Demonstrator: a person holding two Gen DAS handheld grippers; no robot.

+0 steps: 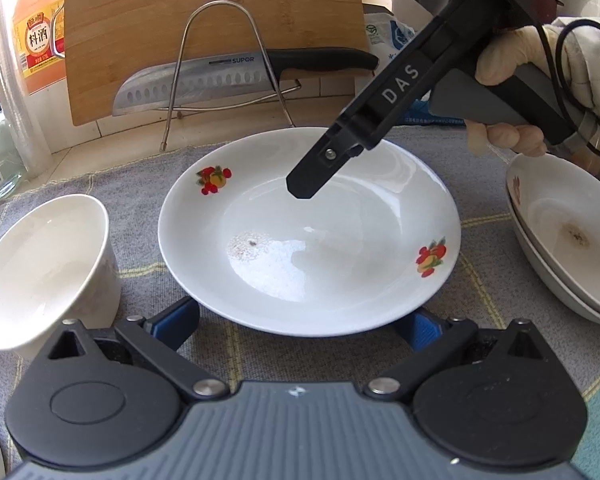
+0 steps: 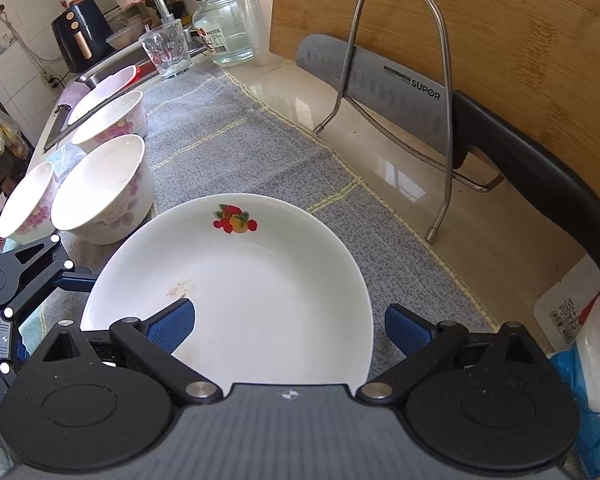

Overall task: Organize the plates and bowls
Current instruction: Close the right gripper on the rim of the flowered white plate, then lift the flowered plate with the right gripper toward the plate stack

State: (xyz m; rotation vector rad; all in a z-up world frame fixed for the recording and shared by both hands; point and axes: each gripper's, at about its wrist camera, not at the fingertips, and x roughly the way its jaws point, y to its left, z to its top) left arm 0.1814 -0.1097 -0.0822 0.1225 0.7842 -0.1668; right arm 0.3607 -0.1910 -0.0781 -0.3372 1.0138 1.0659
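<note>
The fruit-print plate (image 1: 308, 232) lay flat on the grey cloth (image 2: 228, 136) in the middle of the surface, w/ a bowl (image 1: 40, 268) just beside it on one side & stacked plates (image 1: 560, 236) near on the other. More flowered bowls (image 2: 104, 192) were lined up along the cloth edge toward the sink.

The left tool (image 1: 300, 320) was seen spread wide, released, fingers low at the plate's near rim, nothing gripped. The right tool (image 2: 288, 324) was likewise open: one finger (image 2: 172, 324) was over the plate's well, the other (image 2: 404, 328) outside the rim, so the edge sat between them, not yet pinched. It was held in a gloved hand (image 1: 512, 80).

The plate was judged glazed ceramic: stiff, fairly heavy, slick, breakable if dropped or knocked. A grip across the sloped rim was thought best, approx. where the right tool stood; the smooth glaze could let it slide, so a firm squeeze & level carry would be needed. Dried residue was noted in the well.

Behind, a wire rack (image 2: 400, 92) held a Supor knife (image 1: 220, 80) against a cutting board (image 1: 212, 20). A jar (image 2: 224, 28), a glass & a faucet were seen further off on the pale surface.
</note>
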